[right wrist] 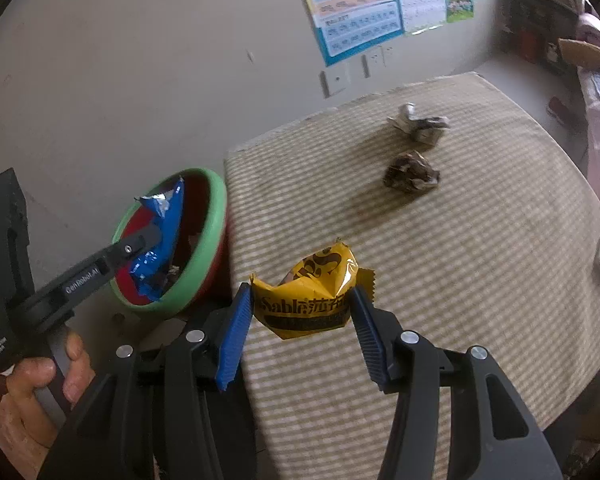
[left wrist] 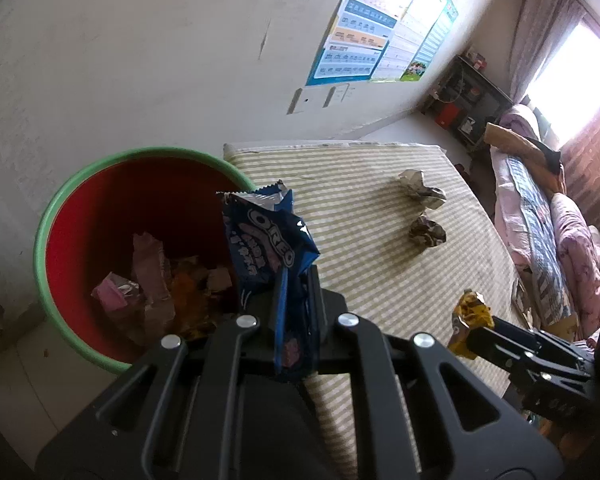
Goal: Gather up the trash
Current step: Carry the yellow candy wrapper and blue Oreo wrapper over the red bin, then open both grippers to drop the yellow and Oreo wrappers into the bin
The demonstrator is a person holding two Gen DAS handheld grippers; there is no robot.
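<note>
My left gripper (left wrist: 296, 280) is shut on a blue Oreo wrapper (left wrist: 266, 240) and holds it over the near rim of a red bin with a green rim (left wrist: 60, 200). The bin holds several crumpled wrappers (left wrist: 152, 280). My right gripper (right wrist: 302, 304) is shut on a yellow Sable wrapper (right wrist: 312, 292), held above the striped table near the bin (right wrist: 212, 232). The left gripper and Oreo wrapper (right wrist: 160, 248) also show in the right wrist view. Two crumpled paper balls (right wrist: 412, 172) (right wrist: 420, 122) lie on the table farther back.
The striped tablecloth (left wrist: 360, 280) covers the table, whose left edge meets the bin. A white wall with posters (left wrist: 376, 32) stands behind. A bed with pink bedding (left wrist: 540, 220) and a dark shelf (left wrist: 468, 100) are to the right.
</note>
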